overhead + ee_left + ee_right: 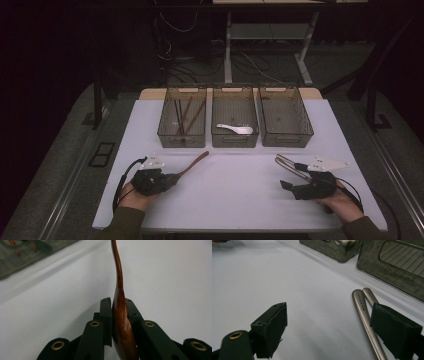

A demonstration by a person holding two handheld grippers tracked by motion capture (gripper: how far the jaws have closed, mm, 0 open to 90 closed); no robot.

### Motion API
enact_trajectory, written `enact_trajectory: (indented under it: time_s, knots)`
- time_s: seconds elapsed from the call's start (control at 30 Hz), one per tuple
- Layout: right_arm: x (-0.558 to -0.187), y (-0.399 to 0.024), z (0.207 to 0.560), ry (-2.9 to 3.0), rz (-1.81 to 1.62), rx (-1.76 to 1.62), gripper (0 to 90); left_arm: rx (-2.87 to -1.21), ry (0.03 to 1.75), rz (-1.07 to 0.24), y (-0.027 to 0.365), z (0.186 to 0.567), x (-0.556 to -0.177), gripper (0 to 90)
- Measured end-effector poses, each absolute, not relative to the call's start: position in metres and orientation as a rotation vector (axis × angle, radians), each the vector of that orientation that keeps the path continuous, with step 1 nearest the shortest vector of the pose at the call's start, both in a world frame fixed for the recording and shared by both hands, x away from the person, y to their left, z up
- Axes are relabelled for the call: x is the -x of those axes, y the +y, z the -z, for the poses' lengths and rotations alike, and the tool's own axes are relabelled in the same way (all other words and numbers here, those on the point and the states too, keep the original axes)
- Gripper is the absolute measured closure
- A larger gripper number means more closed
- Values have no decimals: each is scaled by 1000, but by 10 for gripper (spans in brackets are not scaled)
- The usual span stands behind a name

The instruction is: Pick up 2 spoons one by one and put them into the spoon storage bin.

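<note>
The high view looks forward and down from the person's side over the whole white bench [240, 195]. The left gripper view rides close behind its black jaws, facing along a brown wooden spoon [120, 315] clamped between them. The right gripper view sits low behind its parted jaws; both share that bench top with the high view

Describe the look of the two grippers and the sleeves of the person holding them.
Both the left gripper and the right gripper are black, each with two blocky jaws on linked arms with brass-coloured rivets. Each carries a pale grey three-cornered plate on top, and a black cable trails back from it. The jaw pads look like dark, rough-edged blocks. The person's sleeves are dark olive green.
</note>
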State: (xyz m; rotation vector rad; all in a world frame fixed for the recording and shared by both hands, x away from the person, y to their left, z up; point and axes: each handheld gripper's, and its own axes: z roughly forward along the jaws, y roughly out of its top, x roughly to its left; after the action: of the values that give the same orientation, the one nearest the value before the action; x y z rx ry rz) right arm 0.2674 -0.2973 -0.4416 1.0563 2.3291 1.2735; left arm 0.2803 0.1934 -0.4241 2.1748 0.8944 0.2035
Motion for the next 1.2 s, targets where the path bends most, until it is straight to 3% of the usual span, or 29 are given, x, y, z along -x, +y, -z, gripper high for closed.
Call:
enact_trajectory:
  time_s: [1.2]
  knots:
    - [-267,-296,440,2311,-1304,-1063,142,-2123,774,-173,151,388,-321,789]
